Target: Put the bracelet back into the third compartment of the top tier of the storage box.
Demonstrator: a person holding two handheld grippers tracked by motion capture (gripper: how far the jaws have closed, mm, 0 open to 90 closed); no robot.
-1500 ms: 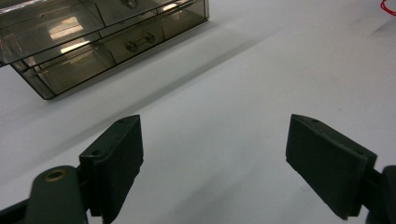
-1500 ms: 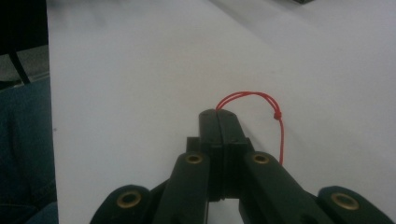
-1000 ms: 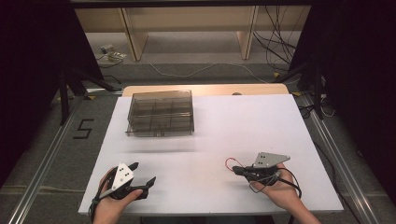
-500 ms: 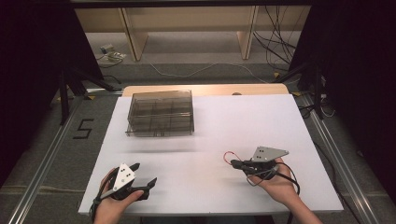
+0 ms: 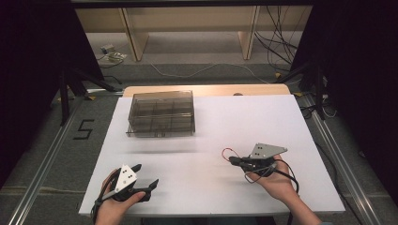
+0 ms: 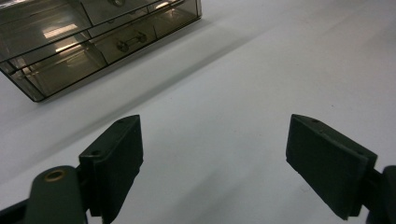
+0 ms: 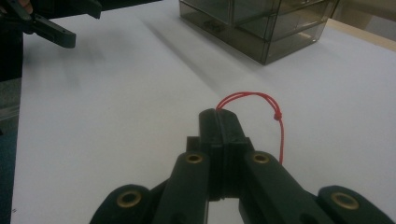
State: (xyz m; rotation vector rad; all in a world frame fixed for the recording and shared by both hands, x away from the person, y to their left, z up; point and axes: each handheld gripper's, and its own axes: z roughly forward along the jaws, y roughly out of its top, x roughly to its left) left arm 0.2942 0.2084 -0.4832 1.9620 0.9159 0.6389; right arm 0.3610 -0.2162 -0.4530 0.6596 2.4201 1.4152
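The right hand-held gripper [image 5: 233, 160] edged left, pinching a looped red string [image 7: 261, 102].

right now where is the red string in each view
high view: red string loops out of the shut right hand-held gripper, right of centre.
left gripper view: not in it.
right gripper view: it arcs from the jaw tips at centre.
shared landmark: the smoky clear drawer box.

Both grippers are matte black with brass rivets; the left gripper [image 5: 141, 185] and right gripper [image 5: 233, 160] carry grey triangular plates and black cables.
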